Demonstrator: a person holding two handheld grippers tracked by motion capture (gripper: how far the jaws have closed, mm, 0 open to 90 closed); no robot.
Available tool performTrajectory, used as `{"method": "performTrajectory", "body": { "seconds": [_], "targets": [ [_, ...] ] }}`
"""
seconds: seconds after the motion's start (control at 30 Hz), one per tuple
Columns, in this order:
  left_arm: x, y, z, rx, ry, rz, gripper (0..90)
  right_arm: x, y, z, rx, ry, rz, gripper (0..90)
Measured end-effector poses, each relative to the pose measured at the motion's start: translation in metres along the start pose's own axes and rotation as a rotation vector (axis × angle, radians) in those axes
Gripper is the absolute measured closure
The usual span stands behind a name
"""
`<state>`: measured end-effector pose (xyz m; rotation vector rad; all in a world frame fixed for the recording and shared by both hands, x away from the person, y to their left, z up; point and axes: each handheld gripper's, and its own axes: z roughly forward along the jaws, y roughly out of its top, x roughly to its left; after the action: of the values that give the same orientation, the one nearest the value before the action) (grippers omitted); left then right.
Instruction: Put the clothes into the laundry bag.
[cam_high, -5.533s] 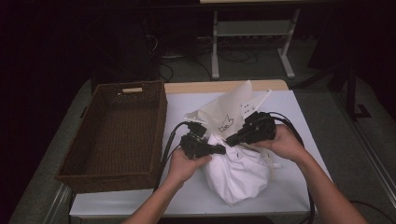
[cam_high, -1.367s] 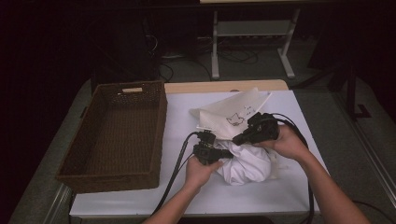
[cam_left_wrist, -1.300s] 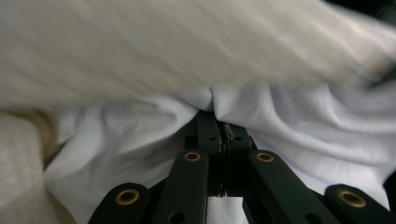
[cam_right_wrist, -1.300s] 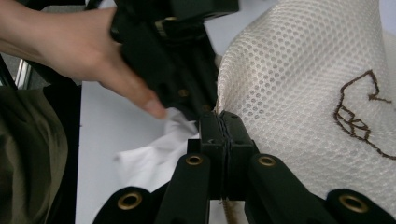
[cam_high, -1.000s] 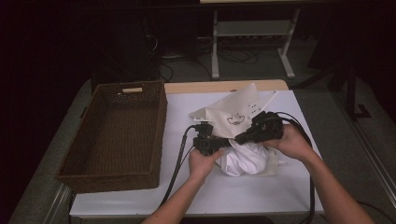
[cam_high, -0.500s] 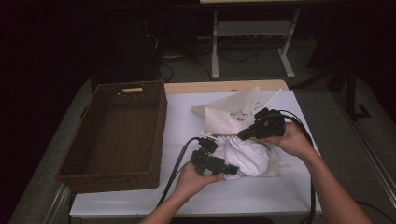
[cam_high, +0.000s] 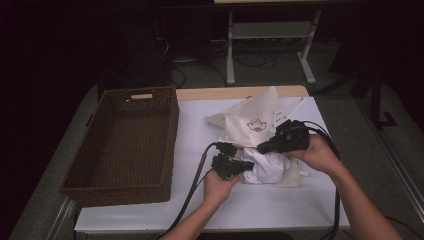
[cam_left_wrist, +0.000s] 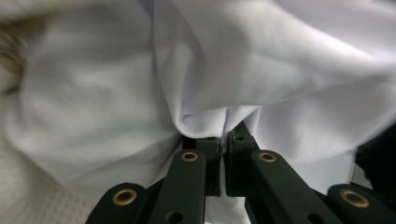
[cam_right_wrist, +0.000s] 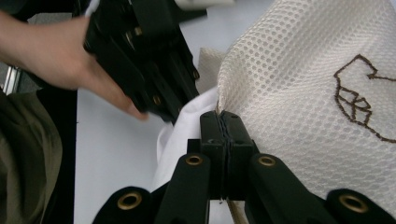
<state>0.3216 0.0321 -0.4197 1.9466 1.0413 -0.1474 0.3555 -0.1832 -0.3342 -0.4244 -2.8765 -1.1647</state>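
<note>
Left gripper (cam_left_wrist: 223, 140) pinching white cloth (cam_left_wrist: 261, 60), right gripper (cam_right_wrist: 224, 122) gripping mesh bag (cam_right_wrist: 299, 79)

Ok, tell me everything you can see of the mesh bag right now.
The mesh bag is cream netting with a honeycomb weave and a small dark stitched emblem on its side. It lies crumpled on the white table, right of the basket, its top standing up in a peak. The right gripper is shut on its edge. White cloth bulges from its near end, where the left gripper pinches a fold.
</note>
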Motion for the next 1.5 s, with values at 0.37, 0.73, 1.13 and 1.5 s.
{"method": "performTrajectory", "body": {
  "seconds": [0.37,0.73,1.13,1.5],
  "targets": [
    [-0.015,0.001,-0.038,-0.075,-0.084,-0.004,87.2,0.025,0.029,0.006,-0.012,0.067,-0.098,88.6],
    [0.019,0.023,0.025,-0.121,-0.002,-0.128,86.8,0.002,-0.001,-0.006,-0.046,0.02,0.013,88.7],
    [0.016,0.018,-0.024,-0.035,0.011,-0.041,52.0,-0.009,-0.013,-0.002,-0.034,-0.012,0.051,88.5],
    [0.029,-0.012,-0.011,0.19,-0.098,-0.097,32.1,-0.012,-0.006,0.002,-0.01,-0.018,0.042,88.5]
  ]
}}
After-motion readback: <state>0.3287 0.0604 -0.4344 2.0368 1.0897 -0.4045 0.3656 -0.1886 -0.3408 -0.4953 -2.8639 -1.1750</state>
